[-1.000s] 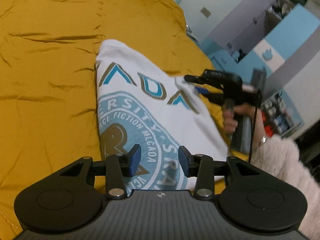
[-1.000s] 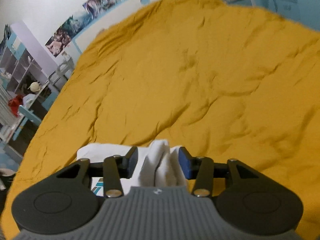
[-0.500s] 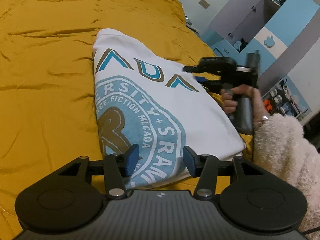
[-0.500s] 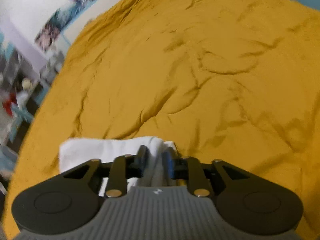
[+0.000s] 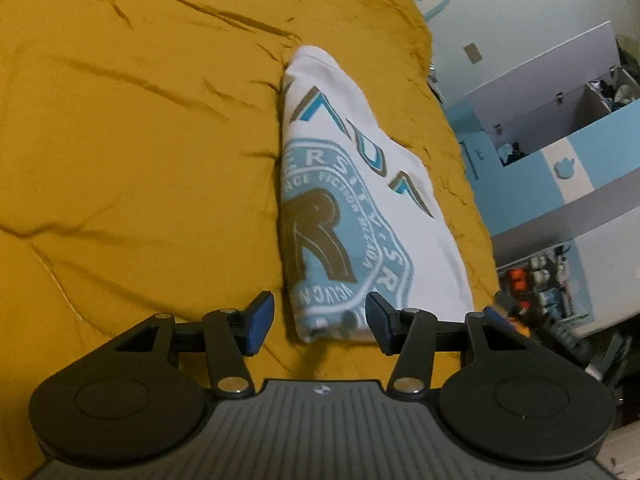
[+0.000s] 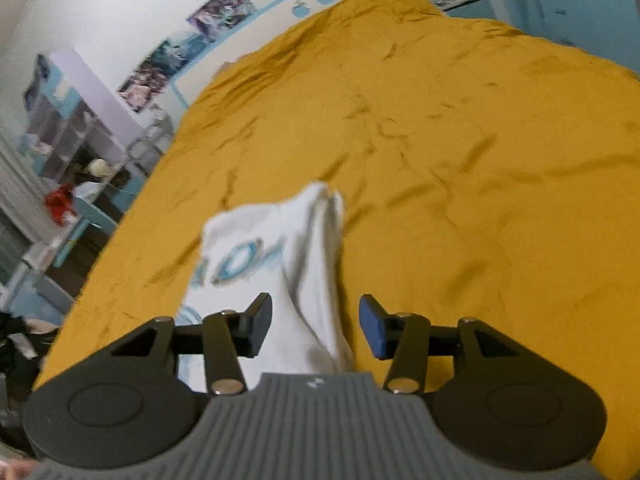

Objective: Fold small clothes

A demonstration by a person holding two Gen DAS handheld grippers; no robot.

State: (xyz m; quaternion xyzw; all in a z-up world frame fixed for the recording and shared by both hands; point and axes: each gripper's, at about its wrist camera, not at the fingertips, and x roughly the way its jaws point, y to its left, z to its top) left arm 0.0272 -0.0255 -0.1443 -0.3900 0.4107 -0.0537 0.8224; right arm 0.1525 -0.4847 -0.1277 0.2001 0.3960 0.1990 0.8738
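White folded t-shirt [image 5: 360,200] lies flat on the mustard bedspread [image 5: 140,140], near the bed's right edge, blue crest print facing up; left gripper [image 5: 320,322] angled down at the shirt's near hem, fingers spread apart and released, pads either side of the hem corner, not pressing; right gripper [image 6: 316,328] angled down over the shirt's near bunched edge [image 6: 312,272], jaws opening, white fabric between them but pads clear of it; cloth blurred in right wrist view; shelving [image 6: 60,128] far left.
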